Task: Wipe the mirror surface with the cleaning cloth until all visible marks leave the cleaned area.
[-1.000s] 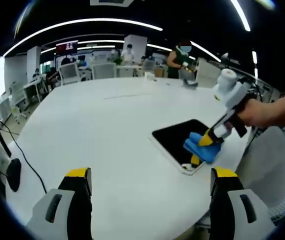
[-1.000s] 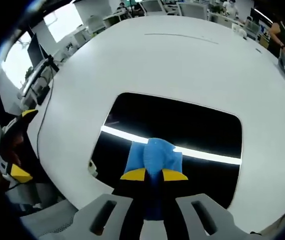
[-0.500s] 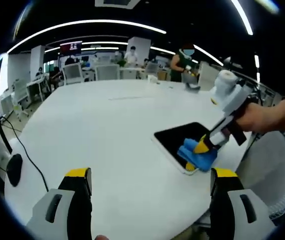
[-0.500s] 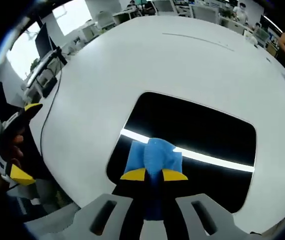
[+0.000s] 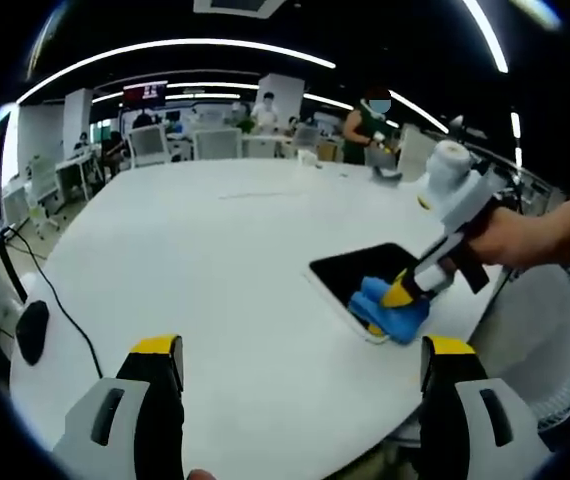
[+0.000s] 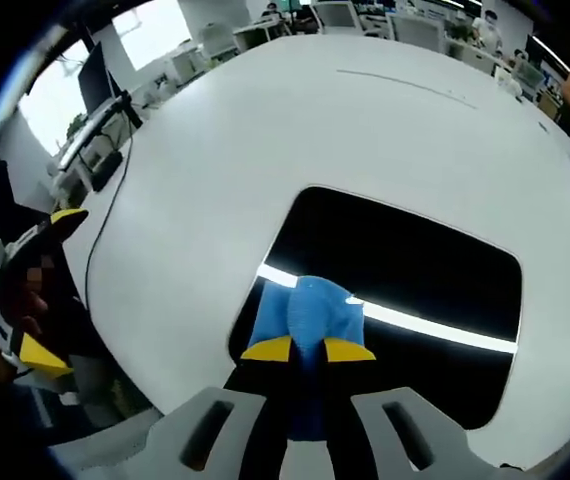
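A dark rectangular mirror lies flat on the white table, reflecting a bright ceiling light strip. My right gripper is shut on a blue cleaning cloth, which presses on the mirror's near left corner. In the left gripper view the mirror sits near the table's right edge, with the blue cloth on its near end under the right gripper, held by a person's hand. My left gripper hovers open above the table, nothing between its yellow-tipped fingers.
A black cable and a black mouse-like object lie at the table's left edge. Office chairs, desks and several people stand beyond the far edge. A grey chair stands to the right of the mirror.
The right gripper has dragged the cloth along the mirror toward its near left corner. The left gripper has stayed open and nearly still.
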Available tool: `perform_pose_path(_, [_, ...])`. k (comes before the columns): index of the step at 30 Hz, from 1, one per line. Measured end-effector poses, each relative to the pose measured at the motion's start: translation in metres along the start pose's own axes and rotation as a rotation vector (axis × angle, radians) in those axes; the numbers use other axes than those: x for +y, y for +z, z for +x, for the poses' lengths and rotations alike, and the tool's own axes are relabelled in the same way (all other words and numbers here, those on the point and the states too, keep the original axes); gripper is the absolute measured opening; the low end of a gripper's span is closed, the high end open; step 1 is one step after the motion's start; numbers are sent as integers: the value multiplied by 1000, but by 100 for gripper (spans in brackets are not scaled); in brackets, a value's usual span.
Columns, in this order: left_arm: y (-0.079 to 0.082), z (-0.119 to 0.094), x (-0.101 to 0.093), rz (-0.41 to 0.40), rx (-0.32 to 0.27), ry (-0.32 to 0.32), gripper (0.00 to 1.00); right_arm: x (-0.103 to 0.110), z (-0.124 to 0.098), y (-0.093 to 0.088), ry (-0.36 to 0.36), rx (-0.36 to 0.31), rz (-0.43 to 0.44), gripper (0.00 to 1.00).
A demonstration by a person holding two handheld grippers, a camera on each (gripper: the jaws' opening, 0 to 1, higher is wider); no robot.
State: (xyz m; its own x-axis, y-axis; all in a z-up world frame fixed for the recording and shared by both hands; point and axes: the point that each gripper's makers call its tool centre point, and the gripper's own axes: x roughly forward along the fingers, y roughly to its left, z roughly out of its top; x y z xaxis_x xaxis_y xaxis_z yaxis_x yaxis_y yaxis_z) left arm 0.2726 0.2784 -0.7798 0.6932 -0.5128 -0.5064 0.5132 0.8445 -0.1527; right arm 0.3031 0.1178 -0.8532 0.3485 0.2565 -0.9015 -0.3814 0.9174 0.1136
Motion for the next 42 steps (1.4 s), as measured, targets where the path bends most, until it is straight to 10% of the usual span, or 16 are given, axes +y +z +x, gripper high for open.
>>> perform_pose_path(42, [5,-5,2,-59,-29,14,99,23,5,8,63,-22,4,4])
